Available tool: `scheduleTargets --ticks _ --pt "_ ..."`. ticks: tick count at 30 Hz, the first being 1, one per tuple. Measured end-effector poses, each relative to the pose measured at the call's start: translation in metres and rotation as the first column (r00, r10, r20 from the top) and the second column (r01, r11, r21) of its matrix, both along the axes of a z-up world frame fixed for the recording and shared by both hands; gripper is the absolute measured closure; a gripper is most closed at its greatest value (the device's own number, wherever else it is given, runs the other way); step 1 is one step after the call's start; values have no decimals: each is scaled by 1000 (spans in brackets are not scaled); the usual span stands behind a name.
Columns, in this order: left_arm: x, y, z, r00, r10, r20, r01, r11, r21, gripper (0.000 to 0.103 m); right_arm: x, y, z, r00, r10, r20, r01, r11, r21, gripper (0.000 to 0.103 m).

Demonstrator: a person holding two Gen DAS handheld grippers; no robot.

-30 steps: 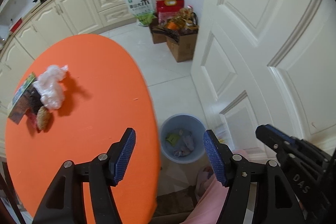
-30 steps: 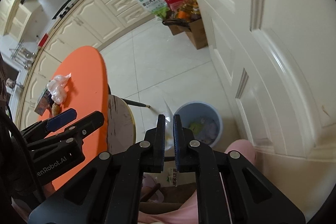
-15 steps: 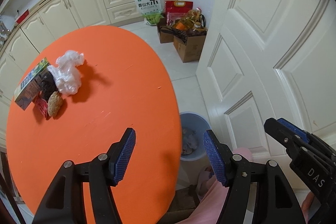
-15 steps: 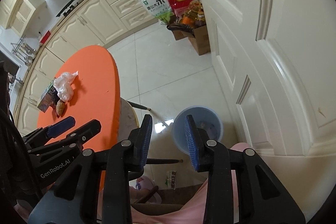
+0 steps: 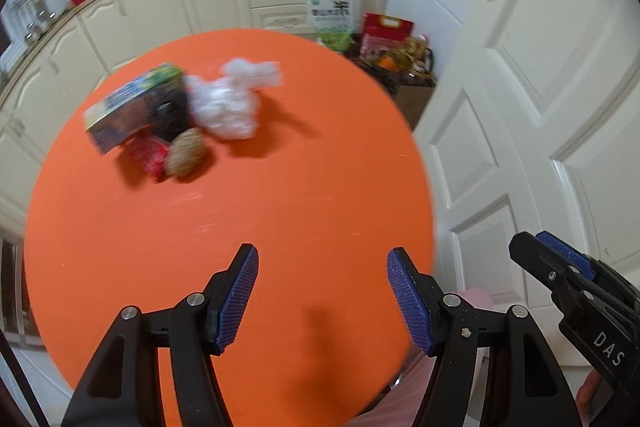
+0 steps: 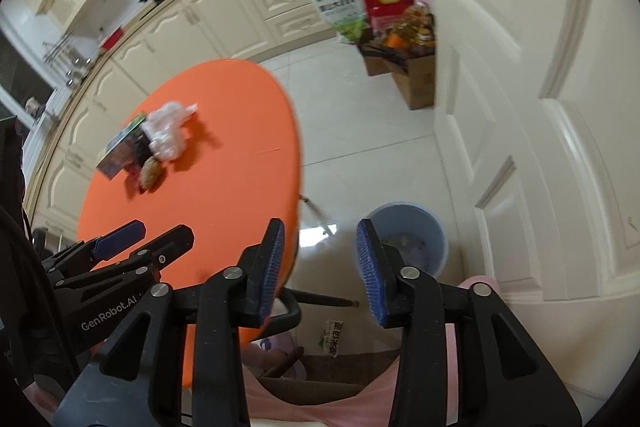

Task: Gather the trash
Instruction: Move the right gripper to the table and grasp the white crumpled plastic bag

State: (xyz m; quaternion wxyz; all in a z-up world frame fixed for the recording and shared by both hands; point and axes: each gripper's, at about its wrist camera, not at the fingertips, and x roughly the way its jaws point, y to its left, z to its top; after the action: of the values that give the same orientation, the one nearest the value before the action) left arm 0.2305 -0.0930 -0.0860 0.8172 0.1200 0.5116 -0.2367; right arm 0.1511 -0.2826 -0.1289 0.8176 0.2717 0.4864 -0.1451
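- Hovering above the near half of the orange table (image 5: 248, 227): left gripper (image 5: 322, 293), fingers spread wide, nothing between the blue pads (image 5: 236, 301).
- Lying well ahead of those fingers, on the far left part of the table – a trash cluster: crumpled white plastic bag (image 5: 230, 99), printed carton (image 5: 132, 107), red wrapper (image 5: 148, 155), brown lump (image 5: 186, 158); all touching or just beside one another, blurred.
- Opening at this moment: right gripper (image 6: 320, 267), jaws parted and empty, held past the table's right edge.
- Standing on the floor by the white door (image 6: 540, 107), just beyond the right fingertip – blue bin (image 6: 416, 239), scraps inside, contents indistinct.
- Trash cluster well apart from the right gripper, up and to its left.
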Motion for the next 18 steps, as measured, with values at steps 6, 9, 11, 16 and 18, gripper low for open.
scheduleTargets --ticks 6,9,11,16,18 --pt "21 61 10 993 119 20 -119 993 -25 39 29 38 3 997 83 2 -83 997 2 60" --pt "31 86 11 987 162 9 -162 986 -29 36 47 58 5 992 127 2 -127 992 -14 56" --pt "38 106 10 980 200 -2 -200 979 -37 36 62 71 5 987 161 5 -161 987 -11 53" --pt "60 146 5 963 268 -31 -269 963 -19 36 102 96 2 974 227 -1 -227 974 -14 47" --pt "70 154 2 958 281 -47 -282 959 -16 36 117 102 -1 970 244 -7 -244 970 -10 47"
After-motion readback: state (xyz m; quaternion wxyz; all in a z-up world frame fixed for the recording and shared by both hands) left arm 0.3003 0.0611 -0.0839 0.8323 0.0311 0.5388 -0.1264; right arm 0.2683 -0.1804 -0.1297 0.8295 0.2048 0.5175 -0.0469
